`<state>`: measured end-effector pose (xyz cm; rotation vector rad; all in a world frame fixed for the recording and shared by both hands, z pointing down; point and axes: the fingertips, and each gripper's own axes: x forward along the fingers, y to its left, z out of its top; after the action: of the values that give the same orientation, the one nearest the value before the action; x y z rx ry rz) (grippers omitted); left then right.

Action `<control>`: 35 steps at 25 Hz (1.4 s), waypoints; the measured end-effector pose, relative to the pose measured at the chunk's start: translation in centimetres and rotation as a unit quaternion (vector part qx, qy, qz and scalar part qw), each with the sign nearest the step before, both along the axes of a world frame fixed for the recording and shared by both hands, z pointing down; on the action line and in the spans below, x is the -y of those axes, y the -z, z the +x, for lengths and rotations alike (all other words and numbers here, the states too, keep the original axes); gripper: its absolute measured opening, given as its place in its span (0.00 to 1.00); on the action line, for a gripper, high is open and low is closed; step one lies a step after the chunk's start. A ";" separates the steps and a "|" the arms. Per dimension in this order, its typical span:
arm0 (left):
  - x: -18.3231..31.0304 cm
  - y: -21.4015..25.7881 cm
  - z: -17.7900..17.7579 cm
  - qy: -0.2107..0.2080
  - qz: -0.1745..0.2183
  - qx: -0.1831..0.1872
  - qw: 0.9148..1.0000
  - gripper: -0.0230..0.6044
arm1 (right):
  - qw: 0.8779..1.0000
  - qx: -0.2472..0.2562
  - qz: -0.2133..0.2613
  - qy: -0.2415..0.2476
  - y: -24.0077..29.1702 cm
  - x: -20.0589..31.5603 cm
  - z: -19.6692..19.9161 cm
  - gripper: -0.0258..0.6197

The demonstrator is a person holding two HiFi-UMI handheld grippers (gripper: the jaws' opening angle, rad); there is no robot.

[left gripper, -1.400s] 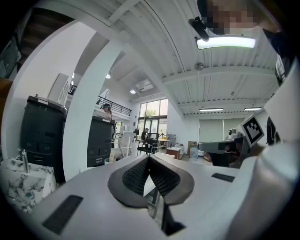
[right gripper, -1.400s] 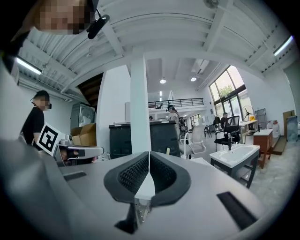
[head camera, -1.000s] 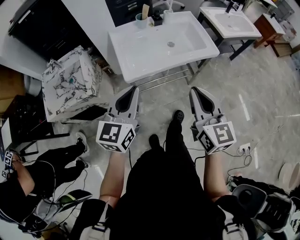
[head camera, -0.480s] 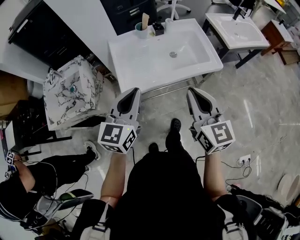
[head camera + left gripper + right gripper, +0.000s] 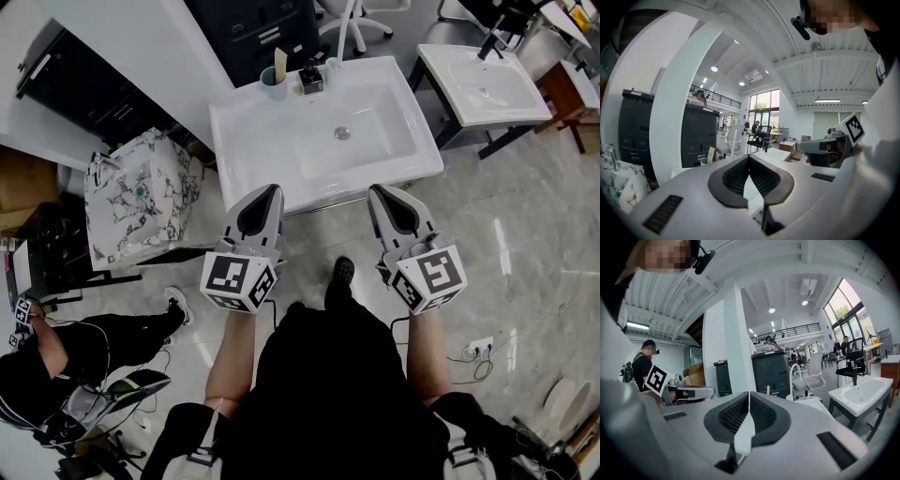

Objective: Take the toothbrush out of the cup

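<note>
A pale blue cup (image 5: pixel 273 85) stands at the back left corner of the white sink basin (image 5: pixel 253 141), with a cream toothbrush (image 5: pixel 279 63) upright in it. My left gripper (image 5: pixel 268 191) and right gripper (image 5: pixel 379 192) are held side by side just short of the basin's front edge, far from the cup. Both are shut with nothing between the fingers. In the left gripper view the cup (image 5: pixel 703 161) and toothbrush (image 5: pixel 711 154) show small beyond the shut left gripper (image 5: pixel 749 157). The right gripper view shows its shut gripper (image 5: pixel 748 393) and the toothbrush (image 5: pixel 768 390) far off.
A small black object (image 5: pixel 311 78) sits beside the cup. A marble-patterned unit (image 5: pixel 141 183) stands at the left, a second sink (image 5: pixel 483 84) at the right, a dark cabinet (image 5: pixel 253 28) behind. A person (image 5: pixel 56 361) sits at lower left; a power strip (image 5: pixel 478 347) lies on the floor.
Both grippers have moved forward together towards the sink, whose front edge now lies just ahead of their tips. Their jaws stayed shut.
</note>
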<state>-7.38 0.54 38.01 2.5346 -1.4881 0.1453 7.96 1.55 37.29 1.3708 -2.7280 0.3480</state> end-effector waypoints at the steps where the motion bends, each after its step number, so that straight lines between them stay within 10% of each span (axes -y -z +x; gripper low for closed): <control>1: 0.5 -0.2 0.4 0.005 0.000 0.000 1.000 0.06 | 1.000 0.001 0.001 0.005 -0.1 0.5 0.3 0.09; 20: 4.0 -2.1 1.8 0.038 -0.022 0.017 0.999 0.06 | 0.998 0.019 -0.023 0.052 -2.3 5.3 0.5 0.09; 35: 17.0 -2.2 0.5 0.020 -0.013 0.008 1.000 0.06 | 0.999 -0.005 -0.026 0.035 -0.8 15.7 -1.9 0.09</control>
<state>-6.89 -16.48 40.20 2.4880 -1.5305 0.1787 6.02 -14.15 38.07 1.2587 -2.7293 0.4042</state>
